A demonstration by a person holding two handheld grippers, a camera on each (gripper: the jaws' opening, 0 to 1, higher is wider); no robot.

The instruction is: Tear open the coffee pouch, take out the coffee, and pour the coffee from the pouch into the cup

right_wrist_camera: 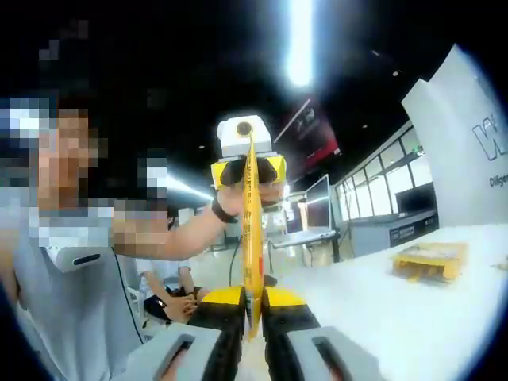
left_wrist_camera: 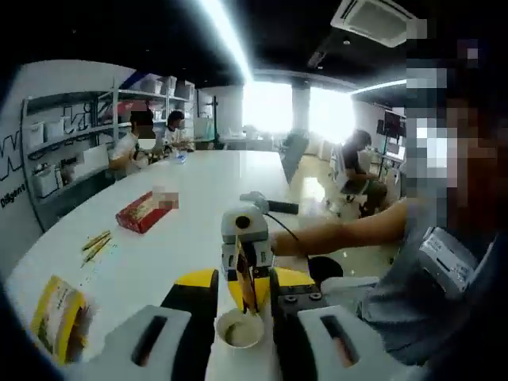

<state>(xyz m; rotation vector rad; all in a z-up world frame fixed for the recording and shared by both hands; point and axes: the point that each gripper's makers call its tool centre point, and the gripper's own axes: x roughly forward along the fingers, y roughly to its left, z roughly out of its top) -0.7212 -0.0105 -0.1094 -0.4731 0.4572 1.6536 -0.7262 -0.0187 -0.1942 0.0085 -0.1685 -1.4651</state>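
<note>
1. Cup point(left_wrist_camera: 239, 328): one small white cup stands on the white counter point(left_wrist_camera: 182, 230), seen in the left gripper view between the two jaws of the left hand-held gripper point(left_wrist_camera: 243, 317). Its inside looks pale brownish; whether that is powder or liquid cannot be told.
2. Coffee stick pouch point(left_wrist_camera: 245, 279): one slim yellow pouch hangs upright directly over the cup, its lower end near the cup's rim. In the right gripper view the same pouch point(right_wrist_camera: 252, 238) runs as a thin yellow strip between both grippers.
3. Right hand-held gripper point(right_wrist_camera: 252, 321): its jaws stand narrow, closed on the near end of the pouch. In the left gripper view it point(left_wrist_camera: 245, 262) faces the camera from just beyond the cup.
4. Left hand-held gripper: in the right gripper view it point(right_wrist_camera: 248, 171) pinches the far end of the pouch. In its own view the jaws stand apart on either side of the cup.
5. Red box point(left_wrist_camera: 146, 210): one, lying on the counter to the far left.
6. Yellow bag point(left_wrist_camera: 57, 317): one, at the near left edge of the counter.
7. Loose yellow sticks point(left_wrist_camera: 96, 244): a few lie between box and bag; the exact count is unclear.
</note>
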